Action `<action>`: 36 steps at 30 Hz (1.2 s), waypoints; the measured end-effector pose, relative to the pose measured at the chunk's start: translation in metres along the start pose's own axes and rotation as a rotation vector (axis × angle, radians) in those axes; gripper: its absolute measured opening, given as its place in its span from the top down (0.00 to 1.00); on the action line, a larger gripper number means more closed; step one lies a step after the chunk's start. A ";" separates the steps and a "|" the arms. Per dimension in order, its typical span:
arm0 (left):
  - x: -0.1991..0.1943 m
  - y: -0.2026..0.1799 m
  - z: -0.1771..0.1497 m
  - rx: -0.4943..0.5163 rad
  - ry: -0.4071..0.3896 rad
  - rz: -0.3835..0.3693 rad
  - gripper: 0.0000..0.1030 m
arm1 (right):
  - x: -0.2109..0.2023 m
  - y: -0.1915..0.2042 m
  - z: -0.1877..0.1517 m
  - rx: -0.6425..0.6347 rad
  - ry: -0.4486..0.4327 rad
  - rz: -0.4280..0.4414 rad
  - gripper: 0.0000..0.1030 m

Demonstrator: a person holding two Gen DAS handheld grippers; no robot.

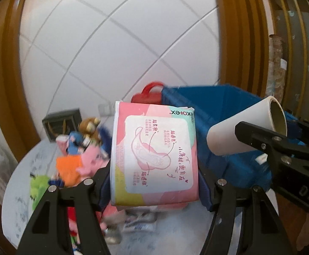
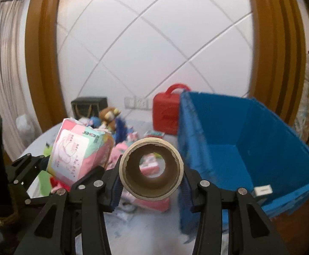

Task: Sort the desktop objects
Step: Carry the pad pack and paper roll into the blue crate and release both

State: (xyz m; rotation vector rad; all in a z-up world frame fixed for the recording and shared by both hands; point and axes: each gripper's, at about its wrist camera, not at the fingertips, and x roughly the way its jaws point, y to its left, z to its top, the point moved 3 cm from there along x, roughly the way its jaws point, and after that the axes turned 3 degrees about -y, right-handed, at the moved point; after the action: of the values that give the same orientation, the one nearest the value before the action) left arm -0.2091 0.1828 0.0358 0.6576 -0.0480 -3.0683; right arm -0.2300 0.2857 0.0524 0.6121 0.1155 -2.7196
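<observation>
My left gripper (image 1: 154, 193) is shut on a pink pack of sanitary pads (image 1: 154, 155), held upright above the table. The same pack (image 2: 80, 146) and the left gripper (image 2: 54, 170) show at the left of the right wrist view. My right gripper (image 2: 151, 182) is shut on a white paper roll with a cardboard core (image 2: 152, 167), its open end facing the camera. In the left wrist view the roll (image 1: 245, 125) and the right gripper (image 1: 260, 142) hang in front of the blue bin (image 1: 218, 110). The blue bin (image 2: 250, 138) stands open at the right.
A red case with a handle (image 2: 167, 112) stands behind the bin. Plush toys and bright cloth items (image 1: 80, 155) lie piled on the round pale table (image 1: 18, 191), with small packets (image 1: 137, 221) below the pack. A dark framed item (image 2: 89, 106) leans on the tiled wall.
</observation>
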 end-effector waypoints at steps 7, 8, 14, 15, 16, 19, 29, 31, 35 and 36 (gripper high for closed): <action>0.027 -0.096 0.063 -0.009 -0.033 -0.018 0.38 | -0.008 -0.105 0.043 -0.036 -0.044 -0.085 0.56; 0.033 -0.109 0.070 -0.010 -0.025 -0.016 0.38 | -0.006 -0.122 0.049 -0.042 -0.042 -0.097 0.56; 0.088 -0.190 0.089 -0.016 0.080 -0.014 0.38 | 0.021 -0.219 0.056 -0.128 0.053 -0.152 0.56; 0.100 -0.199 0.090 -0.015 0.114 -0.014 0.38 | 0.027 -0.230 0.053 -0.138 0.075 -0.153 0.56; 0.116 -0.208 0.090 -0.015 0.159 -0.012 0.38 | 0.037 -0.241 0.048 -0.143 0.109 -0.151 0.56; 0.152 -0.224 0.093 -0.004 0.257 0.008 0.38 | 0.066 -0.276 0.043 -0.122 0.215 -0.119 0.56; 0.217 -0.243 0.063 0.005 0.518 0.013 0.37 | 0.145 -0.321 -0.009 -0.184 0.569 -0.068 0.56; 0.225 -0.243 0.052 0.016 0.564 0.012 0.37 | 0.154 -0.322 -0.027 -0.202 0.641 -0.052 0.56; 0.233 -0.247 0.035 0.031 0.616 0.007 0.37 | 0.164 -0.322 -0.052 -0.254 0.725 -0.052 0.56; 0.234 -0.246 0.033 0.028 0.623 0.003 0.36 | 0.162 -0.322 -0.051 -0.251 0.718 -0.038 0.56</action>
State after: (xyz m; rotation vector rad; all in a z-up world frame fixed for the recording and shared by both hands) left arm -0.4356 0.4279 -0.0374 1.5636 -0.0879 -2.7119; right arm -0.4608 0.5430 -0.0621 1.4724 0.6319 -2.3286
